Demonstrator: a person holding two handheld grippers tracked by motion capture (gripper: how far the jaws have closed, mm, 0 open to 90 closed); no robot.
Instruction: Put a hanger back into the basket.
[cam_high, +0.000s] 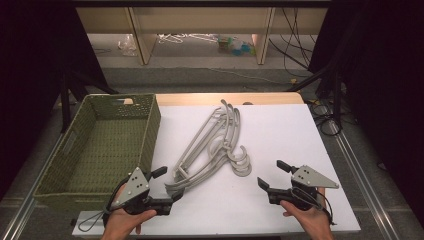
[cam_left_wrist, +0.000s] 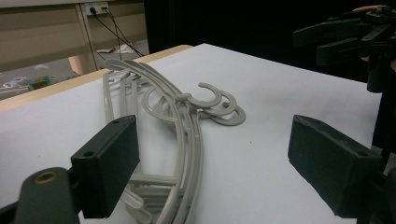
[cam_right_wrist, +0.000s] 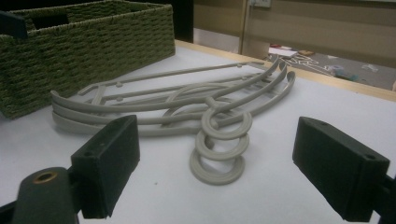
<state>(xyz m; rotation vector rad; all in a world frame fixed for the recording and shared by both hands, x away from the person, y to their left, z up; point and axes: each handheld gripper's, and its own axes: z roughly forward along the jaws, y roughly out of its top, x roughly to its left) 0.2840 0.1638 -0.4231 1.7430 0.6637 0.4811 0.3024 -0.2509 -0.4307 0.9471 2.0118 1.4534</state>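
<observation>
White tabletop (cam_high: 280, 135): one green wicker basket (cam_high: 100, 145), three stacked grey hangers (cam_high: 210, 145), long axis diagonal, hooks toward person. Left gripper (cam_high: 169, 185), right gripper (cam_high: 270, 175): jaws wide, empty.

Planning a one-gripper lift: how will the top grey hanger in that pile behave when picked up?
The hangers look like thin rigid plastic, so probably light and stiff. Their hooks overlap, so lifting one may drag the others. The smooth rods could slip or swing between narrow pads.
</observation>
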